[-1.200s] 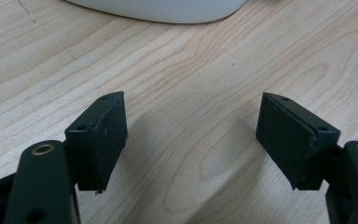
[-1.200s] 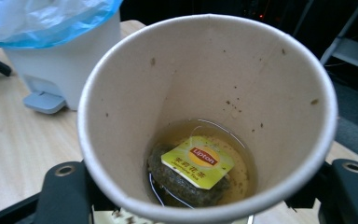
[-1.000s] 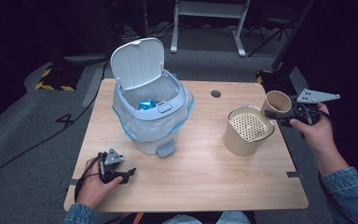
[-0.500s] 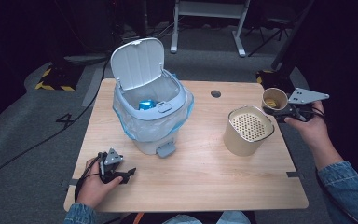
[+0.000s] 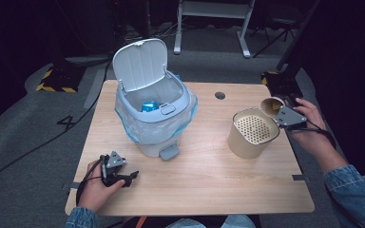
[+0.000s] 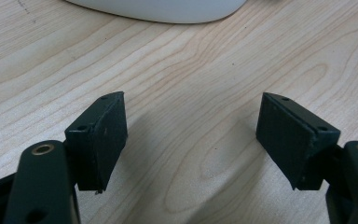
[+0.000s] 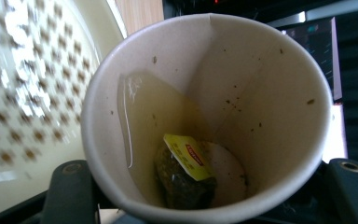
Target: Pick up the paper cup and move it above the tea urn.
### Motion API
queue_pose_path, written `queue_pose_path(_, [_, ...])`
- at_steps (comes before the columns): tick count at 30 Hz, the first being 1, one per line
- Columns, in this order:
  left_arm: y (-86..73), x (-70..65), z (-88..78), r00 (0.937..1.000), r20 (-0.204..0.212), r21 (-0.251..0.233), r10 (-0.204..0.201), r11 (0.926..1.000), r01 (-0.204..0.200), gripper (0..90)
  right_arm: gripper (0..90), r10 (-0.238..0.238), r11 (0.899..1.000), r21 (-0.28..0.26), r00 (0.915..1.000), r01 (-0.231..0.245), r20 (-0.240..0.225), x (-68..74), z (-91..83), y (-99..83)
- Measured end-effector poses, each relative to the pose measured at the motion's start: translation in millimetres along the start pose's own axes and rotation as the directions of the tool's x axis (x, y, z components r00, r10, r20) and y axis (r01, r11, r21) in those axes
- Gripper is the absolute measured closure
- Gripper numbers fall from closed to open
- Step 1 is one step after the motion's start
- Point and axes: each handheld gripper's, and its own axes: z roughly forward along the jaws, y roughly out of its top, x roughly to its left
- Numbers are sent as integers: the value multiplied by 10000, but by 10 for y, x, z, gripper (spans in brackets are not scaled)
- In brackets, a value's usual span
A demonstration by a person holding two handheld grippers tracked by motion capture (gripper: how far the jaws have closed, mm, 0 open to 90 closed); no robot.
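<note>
So our right gripper (image 5: 279, 108) has its jaws clamped around a paper cup (image 7: 205, 116), tipped toward the perforated strainer canister (image 5: 253, 133) just beside it. Inside the cup there's pale tea pooling against the low wall and a used teabag (image 7: 186, 179) with a yellow tag. We reckon the tilt is to drain the liquid through the strainer, though that's a guess. Our left gripper (image 6: 191, 140) sits idle low over the worktop (image 5: 209, 175), jaws wide apart and empty, near the open-lidded pedal bin (image 5: 152, 114).
</note>
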Motion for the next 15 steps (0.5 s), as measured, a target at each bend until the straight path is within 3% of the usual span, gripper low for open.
queue_pose_path(1, [0, 0, 0, 10000, 0, 0, 0, 10000, 0, 250, 342, 0, 10000, 0, 10000, 0, 0, 0, 0, 0])
queue_pose_path(2, [0, 0, 0, 10000, 5, -7, -3, 10000, 3, 250, 343, -1109, 9929, 452, 9935, 1096, 269, 41, 2, 51])
queue_pose_path(4, [0, 0, 0, 10000, 4, -5, 2, 10000, -2, 250, 344, -2108, 9749, 835, 9765, 2065, 461, 87, 6, 103])
queue_pose_path(5, [0, 0, 0, 10000, 4, -5, 2, 10000, -2, 250, 344, -2108, 9749, 835, 9765, 2065, 461, 87, 6, 103])
queue_pose_path(6, [0, 0, 0, 10000, 6, -9, -5, 10000, 5, 250, 344, -3482, 9302, 1478, 9350, 3359, 666, 144, 5, 163])
queue_pose_path(7, [0, 0, 1, 10000, 6, -9, -3, 10000, 3, 250, 344, -4255, 8949, 1836, 9017, 4067, 764, 175, 4, 196])
queue_pose_path(9, [0, 0, 0, 10000, -1, -1, -2, 10000, 2, 250, 344, -5210, 8428, 2148, 8483, 4935, 951, 230, -1, 248])
queue_pose_path(10, [0, 0, 0, 10000, 7, -8, -3, 10000, 3, 250, 344, -5210, 8428, 2148, 8483, 4935, 951, 230, -1, 248])
queue_pose_path(11, [0, 0, 0, 10000, 4, -5, 0, 10000, 0, 250, 344, -6275, 7667, 2625, 7702, 5859, 1137, 283, -5, 301])
queue_pose_path(12, [0, 0, 0, 10000, 4, -5, 0, 10000, 0, 250, 344, -6658, 7348, 2772, 7363, 6190, 1208, 303, -6, 323])
queue_pose_path(14, [0, 0, 0, 10000, -2, -3, -2, 10000, 2, 250, 344, -7419, 6601, 3146, 6577, 6821, 1306, 339, -9, 362])
queue_pose_path(15, [0, 0, 0, 10000, -2, 0, 1, 10000, -1, 250, 344, -7419, 6601, 3146, 6577, 6821, 1306, 339, -9, 362])
